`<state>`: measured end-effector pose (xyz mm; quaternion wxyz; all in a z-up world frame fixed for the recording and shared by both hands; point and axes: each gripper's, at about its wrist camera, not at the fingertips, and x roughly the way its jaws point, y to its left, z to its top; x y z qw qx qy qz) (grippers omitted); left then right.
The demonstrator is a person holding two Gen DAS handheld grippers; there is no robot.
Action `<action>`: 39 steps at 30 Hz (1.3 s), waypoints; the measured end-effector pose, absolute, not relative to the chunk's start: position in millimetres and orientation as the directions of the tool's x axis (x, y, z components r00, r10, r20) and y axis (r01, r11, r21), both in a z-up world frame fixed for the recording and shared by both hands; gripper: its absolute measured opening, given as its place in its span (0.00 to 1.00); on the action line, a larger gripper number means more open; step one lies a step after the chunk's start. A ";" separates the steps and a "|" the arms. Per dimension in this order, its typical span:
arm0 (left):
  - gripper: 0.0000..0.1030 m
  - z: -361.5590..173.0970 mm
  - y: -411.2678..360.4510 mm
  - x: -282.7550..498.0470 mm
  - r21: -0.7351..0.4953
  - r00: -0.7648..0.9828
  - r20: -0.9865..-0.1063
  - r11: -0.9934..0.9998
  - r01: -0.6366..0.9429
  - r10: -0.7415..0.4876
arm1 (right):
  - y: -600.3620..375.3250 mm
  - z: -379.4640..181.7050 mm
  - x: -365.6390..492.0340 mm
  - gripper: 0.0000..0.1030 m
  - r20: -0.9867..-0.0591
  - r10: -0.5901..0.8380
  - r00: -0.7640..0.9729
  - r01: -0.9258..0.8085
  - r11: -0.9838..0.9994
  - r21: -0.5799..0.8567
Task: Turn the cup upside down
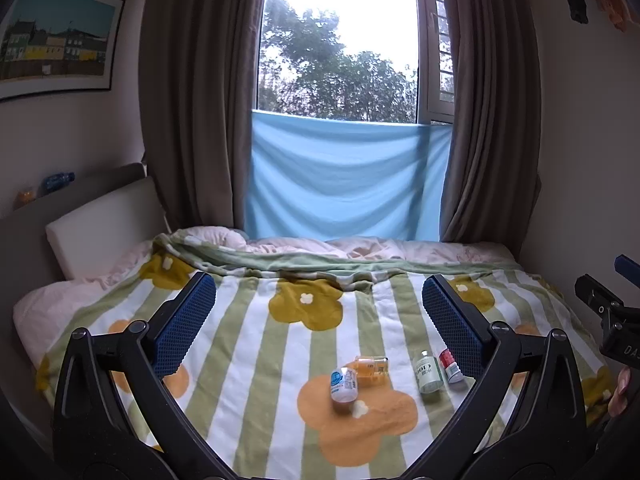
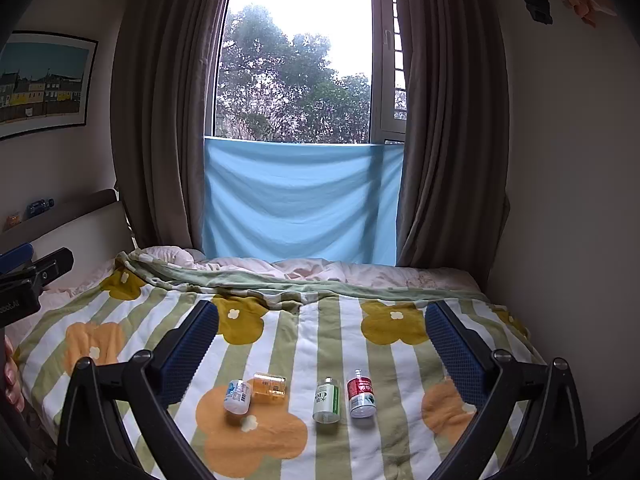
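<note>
No cup shows in either view. Four small containers lie on their sides on the flowered blanket [image 2: 320,340]: a white bottle with a blue label [image 1: 344,384] [image 2: 238,396], an amber container [image 1: 372,370] [image 2: 270,388], a green-labelled bottle [image 1: 430,374] [image 2: 328,400] and a red-labelled bottle [image 1: 450,364] [image 2: 362,398]. My left gripper [image 1: 320,312] is open and empty above the bed, back from the containers. My right gripper [image 2: 322,336] is open and empty, also above and short of them. Each gripper shows at the edge of the other's view.
The bed runs to a window with brown curtains [image 2: 160,120] and a hanging blue cloth [image 2: 300,200]. A white headboard cushion [image 1: 100,220] and shelf stand at left, a wall [image 2: 560,200] at right. A rumpled pink duvet [image 2: 320,270] lies at the far end.
</note>
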<state>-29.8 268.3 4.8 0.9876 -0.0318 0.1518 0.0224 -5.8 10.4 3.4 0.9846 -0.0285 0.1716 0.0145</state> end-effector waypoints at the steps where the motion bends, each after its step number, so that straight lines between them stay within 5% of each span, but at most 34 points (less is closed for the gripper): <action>1: 1.00 5.3 267.4 -30.2 -0.055 0.953 -0.300 0.997 -0.053 0.034 | 9.6 3.3 -6.7 1.00 -0.336 0.022 0.942 -0.041 0.998 -0.048; 39: 1.00 -6.4 265.7 -12.7 -0.040 0.941 -0.340 0.999 -0.014 0.000 | 9.5 -6.8 -2.5 1.00 -0.358 0.041 0.933 -0.053 0.998 -0.025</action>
